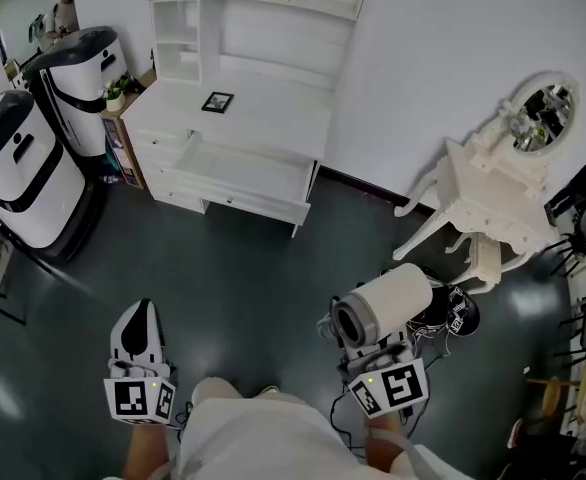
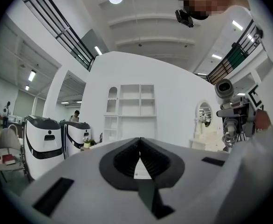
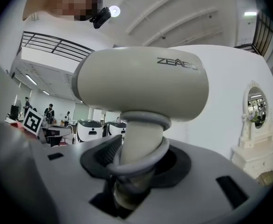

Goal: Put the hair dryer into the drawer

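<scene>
One hair dryer (image 1: 385,305), in right hand-held gripper (image 1: 375,351)

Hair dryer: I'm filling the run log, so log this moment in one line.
right hand-held gripper: shut on hair dryer handle | left hand-held gripper: shut, empty | drawer: open, hair dryer not in

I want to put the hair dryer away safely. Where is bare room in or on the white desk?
The open drawer looks bare across its whole inside. The desk top is free to the right of the small picture frame. Beside the vanity table it is crowded with cables.
</scene>
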